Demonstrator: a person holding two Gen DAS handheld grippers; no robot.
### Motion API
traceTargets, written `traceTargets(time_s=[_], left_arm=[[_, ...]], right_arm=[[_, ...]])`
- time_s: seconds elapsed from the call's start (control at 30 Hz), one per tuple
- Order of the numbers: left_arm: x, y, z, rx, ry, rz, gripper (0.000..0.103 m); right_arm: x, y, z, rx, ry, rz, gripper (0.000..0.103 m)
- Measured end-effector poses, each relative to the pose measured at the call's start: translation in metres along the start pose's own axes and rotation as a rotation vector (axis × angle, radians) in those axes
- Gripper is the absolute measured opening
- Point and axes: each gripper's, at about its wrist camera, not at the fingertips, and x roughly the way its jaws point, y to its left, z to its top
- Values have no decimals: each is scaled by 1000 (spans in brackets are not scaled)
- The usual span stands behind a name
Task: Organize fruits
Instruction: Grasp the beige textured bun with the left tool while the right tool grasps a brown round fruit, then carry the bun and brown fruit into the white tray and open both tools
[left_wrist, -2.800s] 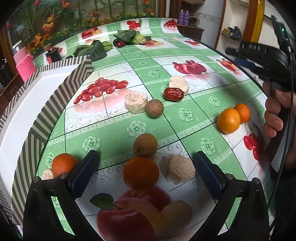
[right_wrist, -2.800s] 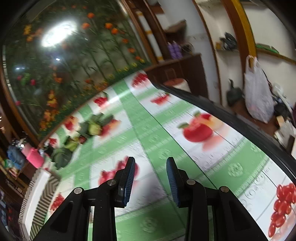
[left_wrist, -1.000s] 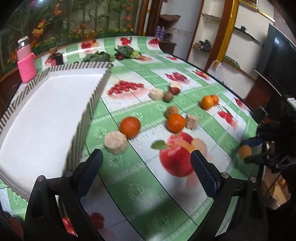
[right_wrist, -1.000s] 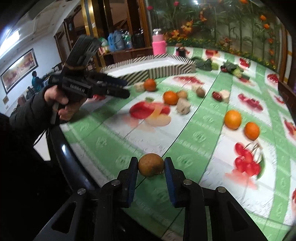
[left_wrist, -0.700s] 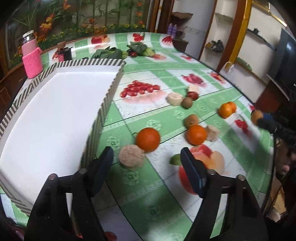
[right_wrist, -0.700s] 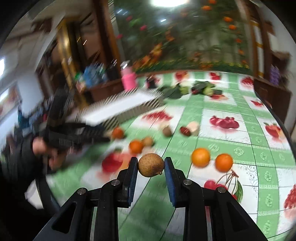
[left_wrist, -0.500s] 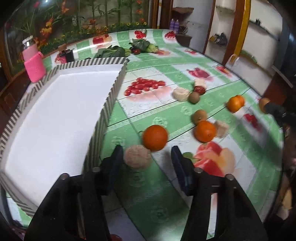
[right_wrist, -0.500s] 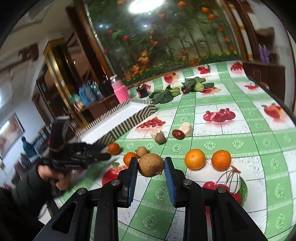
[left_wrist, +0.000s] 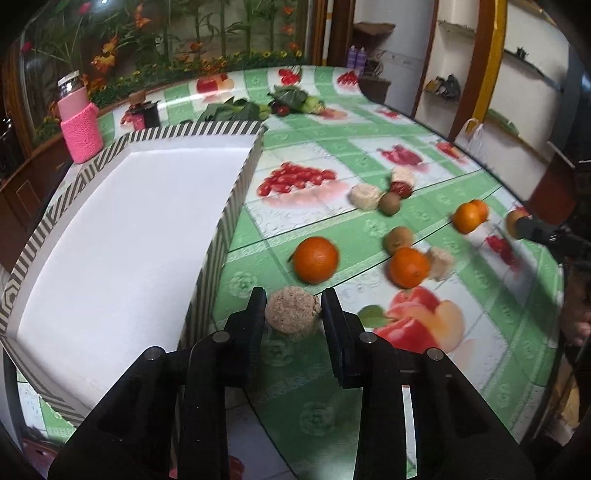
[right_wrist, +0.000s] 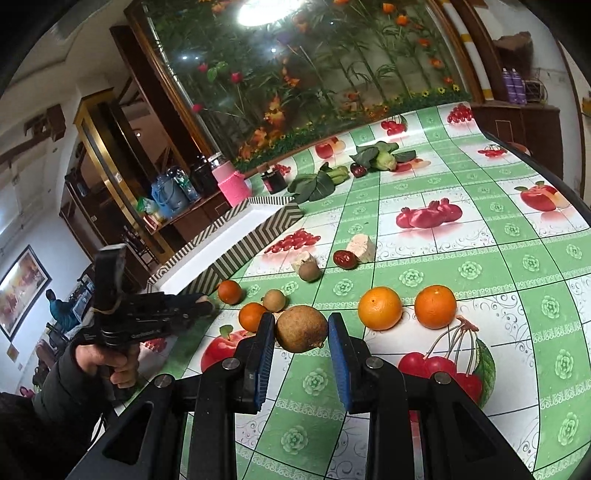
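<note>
My left gripper (left_wrist: 293, 314) is shut on a rough beige-brown ball (left_wrist: 291, 314), right beside the striped edge of the white tray (left_wrist: 110, 236). My right gripper (right_wrist: 301, 332) is shut on a brown round fruit (right_wrist: 301, 328) and holds it above the table; it also shows at the right edge of the left wrist view (left_wrist: 517, 223). On the fruit-print tablecloth lie oranges (left_wrist: 316, 260) (left_wrist: 408, 267) (right_wrist: 379, 308) (right_wrist: 435, 306), small brown fruits (left_wrist: 397, 239) (right_wrist: 309, 272), a red date (right_wrist: 344, 259) and pale chunks (right_wrist: 362, 248).
A pink sleeved bottle (left_wrist: 79, 118) and a dark jar (left_wrist: 147, 112) stand behind the tray. Green leafy vegetables (right_wrist: 376, 155) lie at the far end of the table. The table's edge (left_wrist: 554, 332) curves on the right. Shelves and a cabinet stand beyond.
My left gripper has moved up to the beige-brown ball and closed on it. My right gripper has swung round with the brown fruit still in it.
</note>
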Motion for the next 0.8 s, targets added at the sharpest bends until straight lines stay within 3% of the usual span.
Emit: traceTargets(time_s=[0.3, 0.53, 0.8], left_arm=[[-19, 1, 28, -67, -109, -19, 29], [-15, 1, 52, -116, -155, -33, 29], [-10, 4, 73, -136, -170, 5, 30]], right_arm=[[2, 10, 4, -60, 0, -119, 28], [5, 23, 36, -104, -30, -223, 28], [17, 52, 61, -187, -64, -242, 28]])
